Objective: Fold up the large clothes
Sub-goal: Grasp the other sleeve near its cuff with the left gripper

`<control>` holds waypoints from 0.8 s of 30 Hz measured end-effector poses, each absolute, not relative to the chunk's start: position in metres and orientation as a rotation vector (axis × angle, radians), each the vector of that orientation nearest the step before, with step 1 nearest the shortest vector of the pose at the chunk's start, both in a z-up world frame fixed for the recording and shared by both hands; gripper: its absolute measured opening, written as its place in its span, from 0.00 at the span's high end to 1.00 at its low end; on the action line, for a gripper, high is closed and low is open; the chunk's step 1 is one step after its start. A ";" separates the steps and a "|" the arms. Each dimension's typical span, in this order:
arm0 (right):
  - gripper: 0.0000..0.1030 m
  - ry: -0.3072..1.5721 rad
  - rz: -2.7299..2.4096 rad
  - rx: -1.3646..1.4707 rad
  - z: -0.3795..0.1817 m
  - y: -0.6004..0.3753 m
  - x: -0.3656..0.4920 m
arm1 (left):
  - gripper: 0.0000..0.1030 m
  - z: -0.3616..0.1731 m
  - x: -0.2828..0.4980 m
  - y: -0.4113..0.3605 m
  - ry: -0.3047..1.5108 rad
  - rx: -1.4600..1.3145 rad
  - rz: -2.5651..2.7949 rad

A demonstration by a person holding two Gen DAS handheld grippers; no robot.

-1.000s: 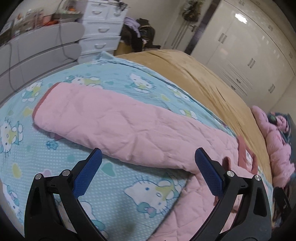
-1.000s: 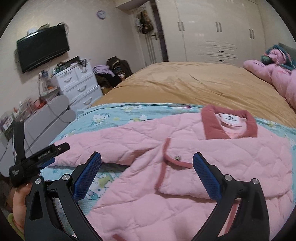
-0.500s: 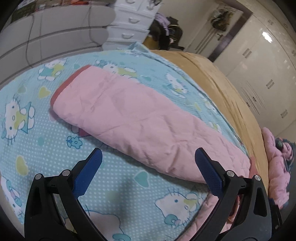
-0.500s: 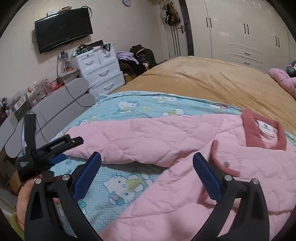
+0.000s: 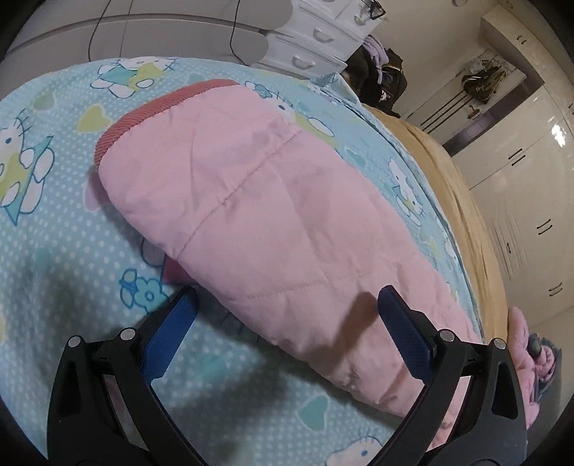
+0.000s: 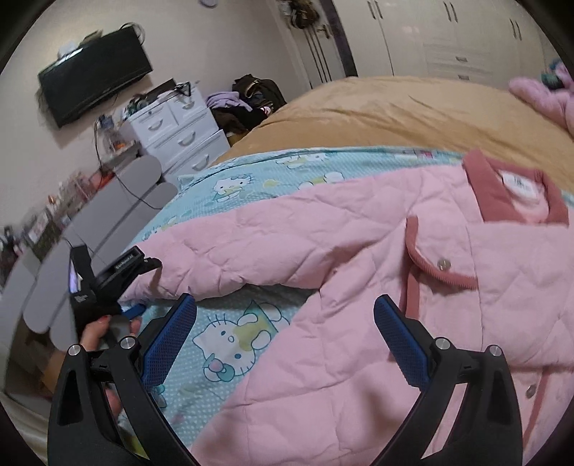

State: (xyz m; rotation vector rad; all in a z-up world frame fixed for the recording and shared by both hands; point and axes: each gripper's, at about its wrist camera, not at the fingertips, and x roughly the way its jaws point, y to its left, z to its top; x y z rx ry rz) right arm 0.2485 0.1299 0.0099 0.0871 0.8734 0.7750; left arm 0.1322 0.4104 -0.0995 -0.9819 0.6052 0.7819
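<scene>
pink quilted jacket (image 6: 358, 286) spread flat on the kitty-print sheet (image 5: 53, 251); left gripper (image 5: 287, 319), jaws wide, has closed in on its sleeve (image 5: 251, 215); right gripper (image 6: 285, 326) wide, empty: sleeve fold imminent.

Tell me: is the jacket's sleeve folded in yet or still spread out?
Spread: the sleeve lies straight out on the bedspread, off the jacket body.

Left wrist view sits low and close over the pink jacket's sleeve (image 5: 272, 215), facing along it toward the white drawer unit (image 5: 319, 32). Right wrist view stands farther back and higher, facing across the jacket body (image 6: 376, 286) toward the wardrobes (image 6: 448, 32). The 2 views share sleeve, cartoon-cat sheet (image 5: 64, 229) and drawers.
</scene>
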 end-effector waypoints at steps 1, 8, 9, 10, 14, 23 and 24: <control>0.04 0.884 0.777 0.097 0.007 0.126 0.249 | 0.09 -0.099 0.132 0.411 0.596 -0.973 0.784; 0.04 0.908 0.747 0.121 -0.001 0.103 0.251 | 0.56 -0.097 0.131 0.415 0.557 -0.927 0.827; 0.04 0.907 0.738 0.129 0.000 0.098 0.252 | 0.59 -0.096 0.129 0.415 0.544 -0.929 0.809; 0.04 0.906 0.734 0.137 0.001 0.094 0.253 | 0.65 -0.095 0.128 0.416 0.536 -0.924 0.794; 0.04 0.896 0.717 0.182 0.004 0.076 0.255 | 0.80 -0.071 0.116 0.410 0.430 -0.904 0.731; 0.04 0.877 0.682 0.210 0.015 0.046 0.253 | 0.84 0.001 0.111 0.380 0.280 -0.774 0.642; 0.04 0.874 0.677 0.215 0.016 0.042 0.252 | 0.84 0.009 0.109 0.376 0.262 -0.760 0.630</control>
